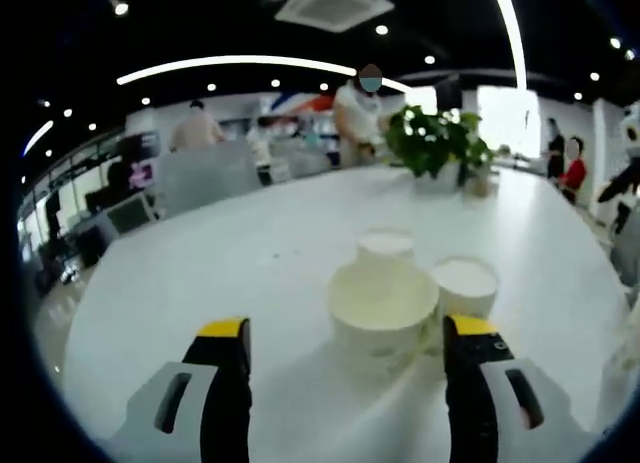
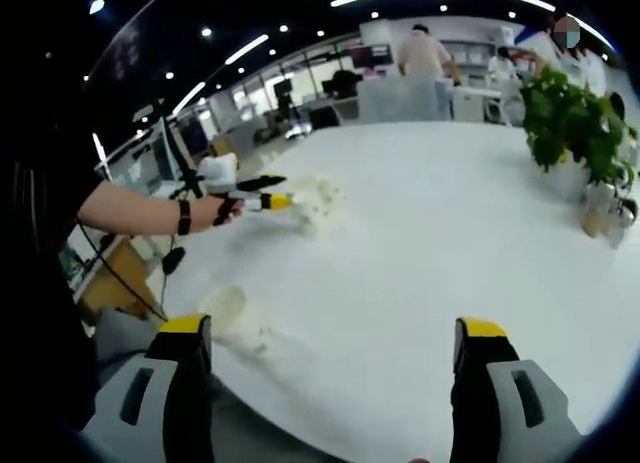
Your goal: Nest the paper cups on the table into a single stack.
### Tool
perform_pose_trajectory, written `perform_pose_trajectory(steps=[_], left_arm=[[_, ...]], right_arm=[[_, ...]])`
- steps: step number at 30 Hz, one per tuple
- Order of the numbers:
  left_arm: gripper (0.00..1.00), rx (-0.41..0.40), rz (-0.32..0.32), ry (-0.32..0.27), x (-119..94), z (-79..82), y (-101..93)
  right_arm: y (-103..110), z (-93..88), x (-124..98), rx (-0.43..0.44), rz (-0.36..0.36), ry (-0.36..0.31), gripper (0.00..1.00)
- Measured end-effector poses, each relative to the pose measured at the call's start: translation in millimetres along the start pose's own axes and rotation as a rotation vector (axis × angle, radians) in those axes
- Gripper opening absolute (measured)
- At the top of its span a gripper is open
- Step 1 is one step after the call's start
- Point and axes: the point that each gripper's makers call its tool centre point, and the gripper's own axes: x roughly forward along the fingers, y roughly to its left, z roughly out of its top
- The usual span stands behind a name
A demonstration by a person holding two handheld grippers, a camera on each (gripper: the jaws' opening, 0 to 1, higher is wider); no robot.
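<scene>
Three white paper cups stand close together on the white table. The nearest cup is widest and sits between my left gripper's open jaws, close to the right jaw. A second cup stands behind it and a third cup to its right. In the right gripper view the left gripper is held by a hand at that cup cluster. Another paper cup appears to lie on its side by the table's near edge, just beyond my right gripper's left jaw. The right gripper is open and holds nothing.
A potted plant stands at the far side of the table, also visible as the plant with a small vase beside it. Several people stand beyond the table. The table edge runs near the lying cup.
</scene>
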Motion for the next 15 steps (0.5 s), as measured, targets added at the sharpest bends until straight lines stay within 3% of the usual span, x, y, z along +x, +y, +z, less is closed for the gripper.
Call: perform_pose_trajectory(steps=[15], left_arm=[[0.71,-0.020,-0.014,-0.011,12,1.3,-2.5]], right_arm=[[-3,-5.2,-4,0.006,-0.018,0.013,0.99]])
